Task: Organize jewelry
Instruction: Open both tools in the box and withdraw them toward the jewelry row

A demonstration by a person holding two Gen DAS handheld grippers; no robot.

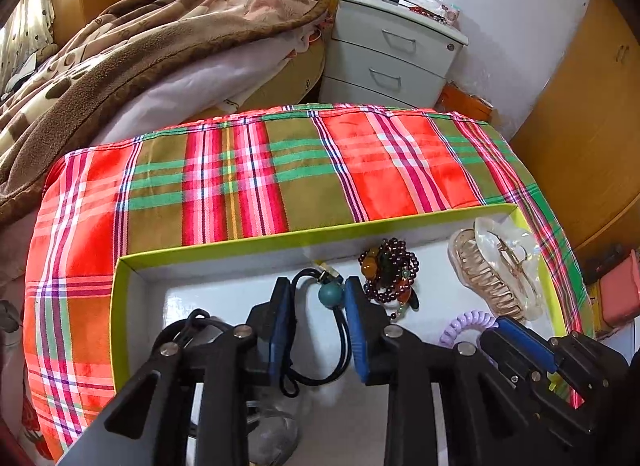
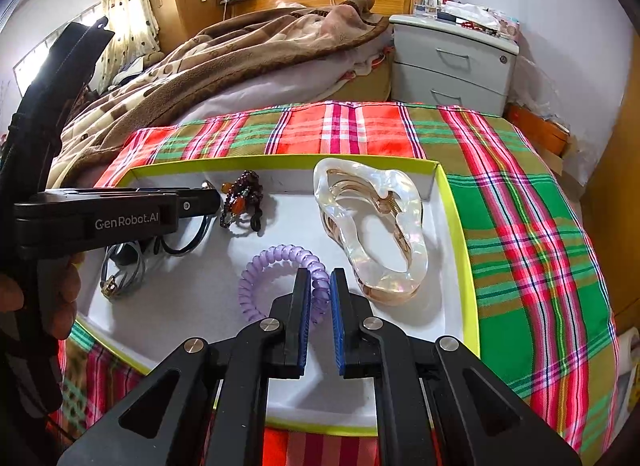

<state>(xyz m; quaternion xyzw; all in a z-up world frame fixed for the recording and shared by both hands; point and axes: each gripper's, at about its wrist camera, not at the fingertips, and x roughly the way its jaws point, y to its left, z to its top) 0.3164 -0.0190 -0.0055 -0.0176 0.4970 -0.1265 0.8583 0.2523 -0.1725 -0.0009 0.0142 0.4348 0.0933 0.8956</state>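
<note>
Plaid-covered worktop (image 2: 520, 193) carries green-rimmed tray (image 2: 456, 201); near edge hidden behind grippers. Pearly hair claw (image 2: 372, 225) at tray's right wall. Left gripper (image 1: 316, 298) parted, black hair tie (image 1: 320, 346) loose between. Right gripper (image 2: 320, 294) clamped on purple coil tie (image 2: 280, 266).

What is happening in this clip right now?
A person is sorting jewelry and hair accessories in a shallow white tray with lime-green rim on a plaid cloth. The left gripper stands open around a black hair tie with a teal bead, its pads not pressing on it. The right gripper is shut on a purple spiral hair tie. A pearly translucent claw clip and dark-red bead bracelet lie in the tray.
</note>
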